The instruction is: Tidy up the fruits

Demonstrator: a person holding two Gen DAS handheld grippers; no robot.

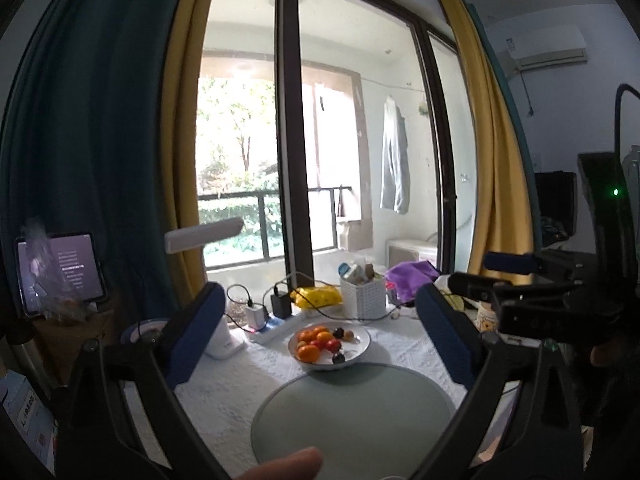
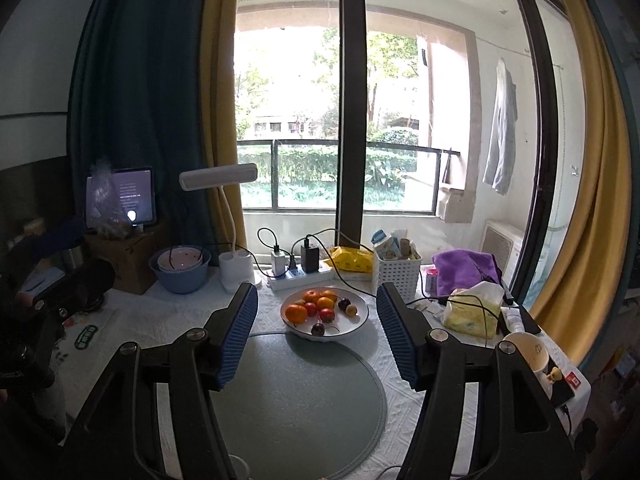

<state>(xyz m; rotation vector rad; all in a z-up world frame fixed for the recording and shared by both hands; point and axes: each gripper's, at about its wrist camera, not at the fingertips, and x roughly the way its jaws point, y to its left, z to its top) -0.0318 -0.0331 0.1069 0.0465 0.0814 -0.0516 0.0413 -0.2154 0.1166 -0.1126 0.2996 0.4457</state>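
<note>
Meanwhile, both tools (image 1: 320,324) (image 2: 318,334) wide apart, empty, before fruit plate (image 2: 362,316); no legible writing.

blurred fingertip (image 1: 288,466) cut by bottom edge, tablet (image 2: 120,197) text too small to read

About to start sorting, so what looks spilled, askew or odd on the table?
Nothing spilled. The fruit all sits inside the white plate. The plate's near edge overlaps the round green mat instead of sitting clear of it. Charger cables trail loosely behind. Both tongs are open and empty.
</note>
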